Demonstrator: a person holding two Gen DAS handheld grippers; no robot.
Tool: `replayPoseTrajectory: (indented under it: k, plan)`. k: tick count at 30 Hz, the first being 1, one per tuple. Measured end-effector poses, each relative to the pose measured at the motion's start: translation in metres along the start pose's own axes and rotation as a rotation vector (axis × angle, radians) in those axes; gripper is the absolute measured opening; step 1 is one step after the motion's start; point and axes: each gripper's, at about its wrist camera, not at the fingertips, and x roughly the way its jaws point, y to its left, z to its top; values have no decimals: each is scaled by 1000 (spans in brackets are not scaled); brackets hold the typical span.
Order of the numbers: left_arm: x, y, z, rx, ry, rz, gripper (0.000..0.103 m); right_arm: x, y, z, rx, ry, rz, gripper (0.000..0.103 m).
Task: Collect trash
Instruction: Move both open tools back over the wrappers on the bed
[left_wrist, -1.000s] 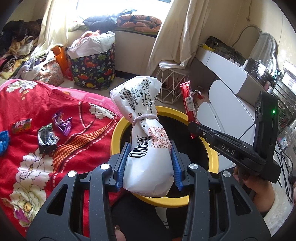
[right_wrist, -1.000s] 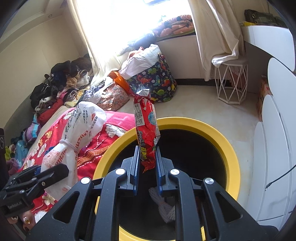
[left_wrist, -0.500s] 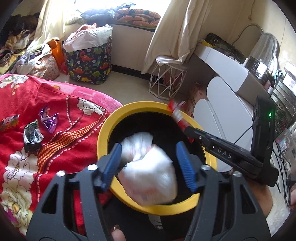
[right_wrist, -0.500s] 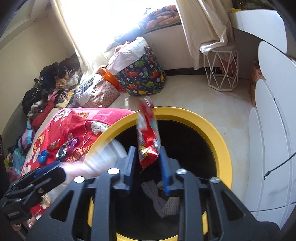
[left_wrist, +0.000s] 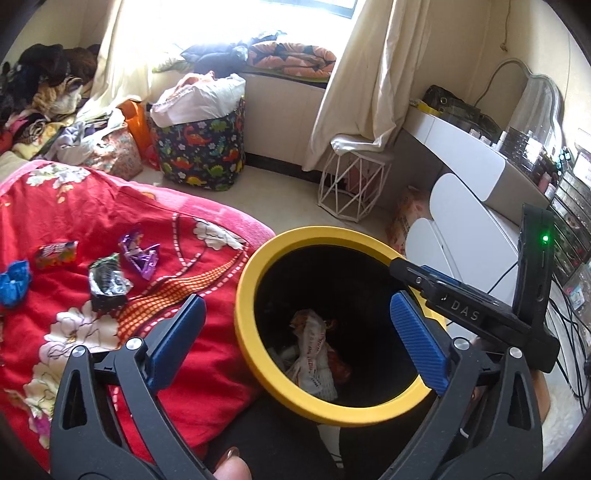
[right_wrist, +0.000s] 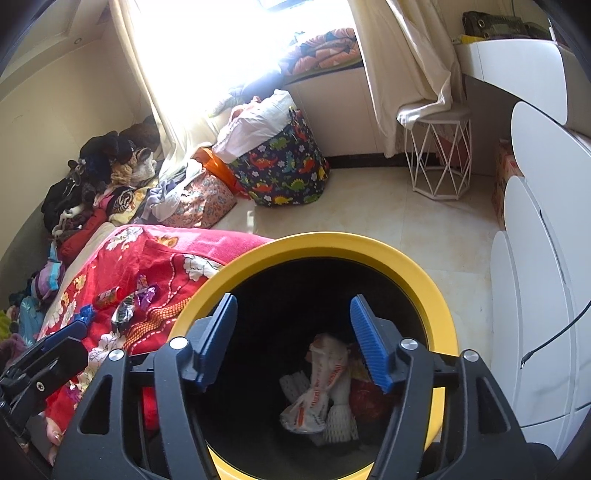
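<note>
A black bin with a yellow rim (left_wrist: 332, 230) (right_wrist: 332, 240) stands beside a red flowered blanket (left_wrist: 74, 192). At its bottom lie a white printed bag (left_wrist: 310, 350) (right_wrist: 317, 384) and a red wrapper (right_wrist: 365, 398). My left gripper (left_wrist: 295, 299) hangs over the bin's near rim, jaws opening wide, nothing between them. My right gripper (right_wrist: 293, 297) is above the bin mouth, jaws also opening and empty. On the blanket lie a purple wrapper (left_wrist: 142, 254), a black-and-silver one (left_wrist: 107, 282), a red one (left_wrist: 55, 253) and a blue one (left_wrist: 14, 282).
A dinosaur-print basket (left_wrist: 199, 147) stuffed with bags stands on the floor behind the blanket. A white wire stool (left_wrist: 354, 184) and white cabinets (left_wrist: 461, 206) line the right side, with cables by them. Clothes are piled at the far left (left_wrist: 37, 92).
Both grippers opened. The white bag dropped out of the left one and the red wrapper out of the right one; both now lie in the bin.
</note>
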Motion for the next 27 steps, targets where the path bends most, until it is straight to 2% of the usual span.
replayPoseTrajectory:
  k: [4, 14, 17, 27]
  plan:
    - [-7, 7, 0, -8, -15, 24, 92, -3, 4, 0, -14, -21, 4, 68]
    - [-26, 21, 1, -19, -66, 72, 92, -11, 25, -1, -71, -72, 31, 68]
    - [-32, 26, 2, -25, -80, 83, 92, -16, 31, -1, -90, -101, 42, 79]
    - [-47, 44, 3, -59, -115, 131, 92, -31, 52, -2, -145, -187, 88, 84]
